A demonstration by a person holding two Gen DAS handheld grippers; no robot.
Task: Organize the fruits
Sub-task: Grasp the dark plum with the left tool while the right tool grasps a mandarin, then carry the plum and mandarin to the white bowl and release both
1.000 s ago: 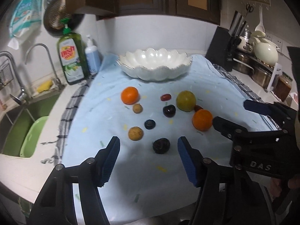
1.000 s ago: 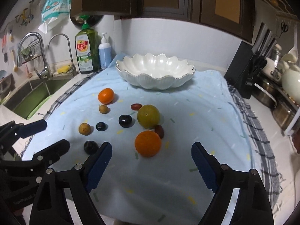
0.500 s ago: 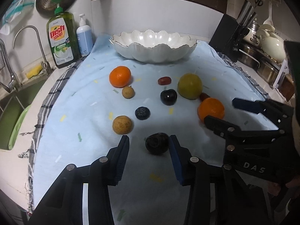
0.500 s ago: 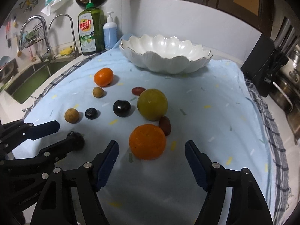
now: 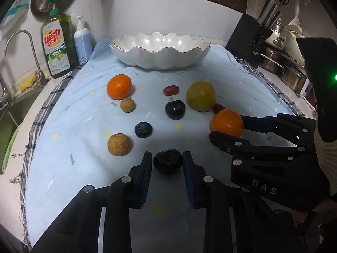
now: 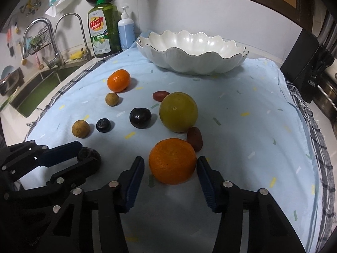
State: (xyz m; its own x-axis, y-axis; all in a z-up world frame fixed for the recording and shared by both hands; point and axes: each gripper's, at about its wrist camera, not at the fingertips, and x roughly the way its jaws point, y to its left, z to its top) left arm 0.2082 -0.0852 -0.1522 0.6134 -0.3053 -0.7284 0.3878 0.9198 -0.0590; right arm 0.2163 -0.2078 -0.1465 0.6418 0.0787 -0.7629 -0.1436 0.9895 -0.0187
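Left gripper (image 5: 167,164) spread around a dark wrinkled fruit (image 5: 167,162) near the front edge of the blue cloth (image 5: 73,172), pads just beside it, not clamped. Right gripper (image 6: 170,166) likewise unclenched, straddling the nearer orange (image 6: 172,161) (small gaps on both sides). White scalloped bowl (image 5: 160,51) at the cloth's far edge, other fruits scattered between.
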